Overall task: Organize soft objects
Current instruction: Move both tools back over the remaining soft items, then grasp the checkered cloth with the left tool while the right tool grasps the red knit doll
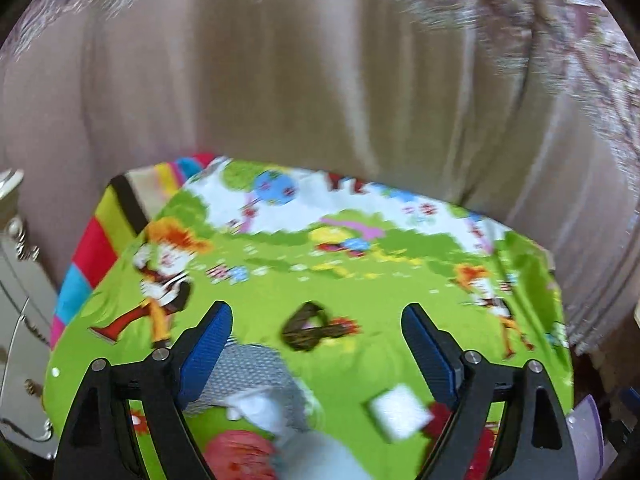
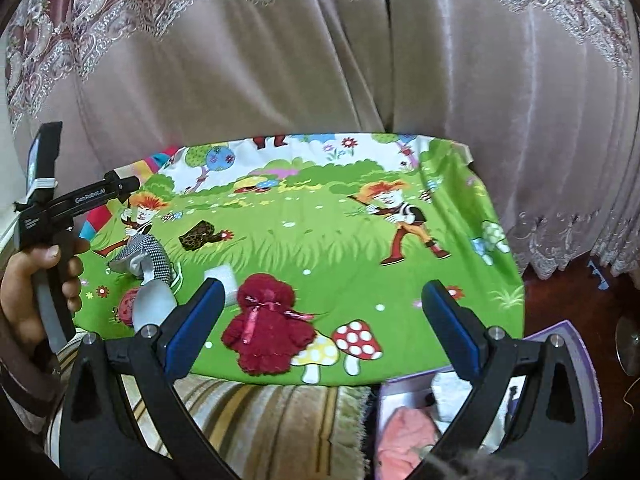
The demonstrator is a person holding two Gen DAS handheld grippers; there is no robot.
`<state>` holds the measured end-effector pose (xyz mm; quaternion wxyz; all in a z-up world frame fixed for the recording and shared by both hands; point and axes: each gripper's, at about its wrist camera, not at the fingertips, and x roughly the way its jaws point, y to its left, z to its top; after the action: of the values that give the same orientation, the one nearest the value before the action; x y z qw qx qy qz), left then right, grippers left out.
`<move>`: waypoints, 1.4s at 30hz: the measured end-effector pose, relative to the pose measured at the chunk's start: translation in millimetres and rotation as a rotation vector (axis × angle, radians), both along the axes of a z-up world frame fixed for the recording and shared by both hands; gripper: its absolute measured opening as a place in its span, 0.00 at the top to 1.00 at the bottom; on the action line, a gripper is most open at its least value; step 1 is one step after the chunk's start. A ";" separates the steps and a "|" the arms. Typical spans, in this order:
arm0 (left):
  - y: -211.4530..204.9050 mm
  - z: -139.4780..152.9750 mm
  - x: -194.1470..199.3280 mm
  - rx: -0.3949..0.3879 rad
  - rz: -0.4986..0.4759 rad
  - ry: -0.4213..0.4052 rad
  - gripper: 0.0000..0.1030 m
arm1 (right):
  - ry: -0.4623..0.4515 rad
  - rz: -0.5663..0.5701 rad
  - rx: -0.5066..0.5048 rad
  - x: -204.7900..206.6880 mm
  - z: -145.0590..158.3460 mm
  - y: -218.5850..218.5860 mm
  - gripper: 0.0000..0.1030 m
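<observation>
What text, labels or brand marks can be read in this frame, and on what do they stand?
"GenRobot.AI": white lettering on the black body of the left gripper, right wrist view.
A small white label lower on the same tool: too small to read.
Cartoon tablecloth: pictures only, no words.
Left wrist view: blurred, no text readable.

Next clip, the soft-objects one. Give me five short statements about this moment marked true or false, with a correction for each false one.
1. The right gripper is clamped on the dark red fluffy item. False: it is open and holds nothing; the item lies on the green cartoon cloth.
2. The left gripper is open. True.
3. A purple box beside the cloth holds a pink soft item. True.
4. The black-and-white checked item lies in the box. False: it lies on the cloth.
5. A small leopard-print item lies on the cloth. True.
</observation>
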<state>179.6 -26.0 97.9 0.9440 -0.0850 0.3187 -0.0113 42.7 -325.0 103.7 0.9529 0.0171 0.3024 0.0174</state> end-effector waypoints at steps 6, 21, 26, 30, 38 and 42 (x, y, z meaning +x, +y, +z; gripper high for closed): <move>33.2 -40.6 31.9 0.006 0.096 0.153 0.14 | 0.058 0.039 0.022 28.7 -17.4 21.7 0.03; 41.3 -120.1 55.9 0.025 0.053 0.370 0.24 | 0.282 0.101 -0.075 90.9 -88.7 74.5 0.03; 36.5 -129.1 55.2 0.036 0.015 0.378 0.54 | 0.335 0.090 -0.091 101.5 -104.7 76.2 0.03; 39.1 -123.9 49.3 0.000 0.001 0.335 0.71 | 0.360 0.096 -0.104 109.2 -114.2 79.6 0.03; 44.9 -97.1 30.5 -0.043 0.013 0.166 0.74 | 0.421 0.088 -0.109 123.5 -132.9 79.4 0.11; 44.2 -88.0 25.3 -0.042 0.012 0.111 0.74 | 0.446 0.093 -0.097 127.2 -138.9 78.1 0.32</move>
<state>204.9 18.2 9.9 0.9229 -0.1073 0.3698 -0.0075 169.9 -246.8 -35.1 0.8603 -0.0391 0.5065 0.0426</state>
